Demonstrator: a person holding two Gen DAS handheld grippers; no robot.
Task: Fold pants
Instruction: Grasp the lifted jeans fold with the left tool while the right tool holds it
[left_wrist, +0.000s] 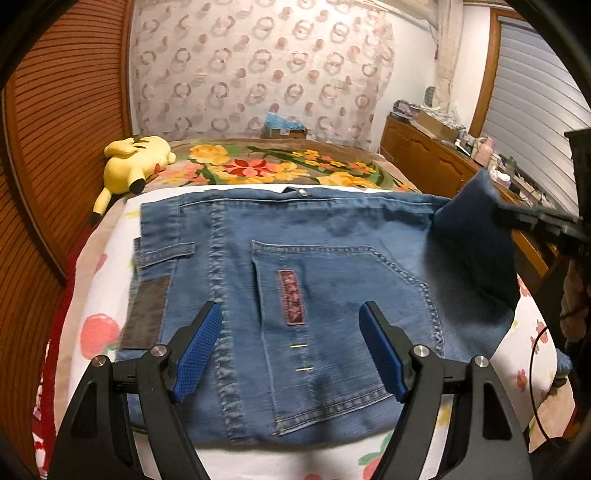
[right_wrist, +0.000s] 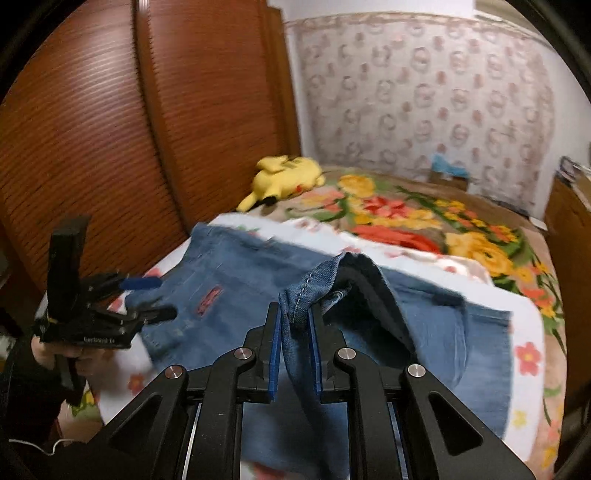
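One bed (left_wrist: 92, 291), covered by a white fruit-print sheet with a flowered blanket (left_wrist: 266, 166) beyond it, carries one pair of jeans (left_wrist: 314, 258) spread flat across it. The left wrist view shows the seat side in full: one back pocket (left_wrist: 332, 314) with a dark red label, a leather patch at the waistband on the left, and a metal button at the far edge. The right wrist view hides most of that but shows what the left cannot: a hemmed edge of the jeans (right_wrist: 299, 295) pinched between the blue pads of the right gripper (right_wrist: 295, 332), lifted above the rest of the cloth. In the left view that raised denim appears only as a dark flap at the right, under the right gripper (left_wrist: 535, 221). The left gripper (left_wrist: 291, 339) hovers over the pocket, jaws wide apart and holding nothing; the right view shows it (right_wrist: 147, 299) side-on. One yellow plush toy (left_wrist: 129, 162) lies by the wooden wall.
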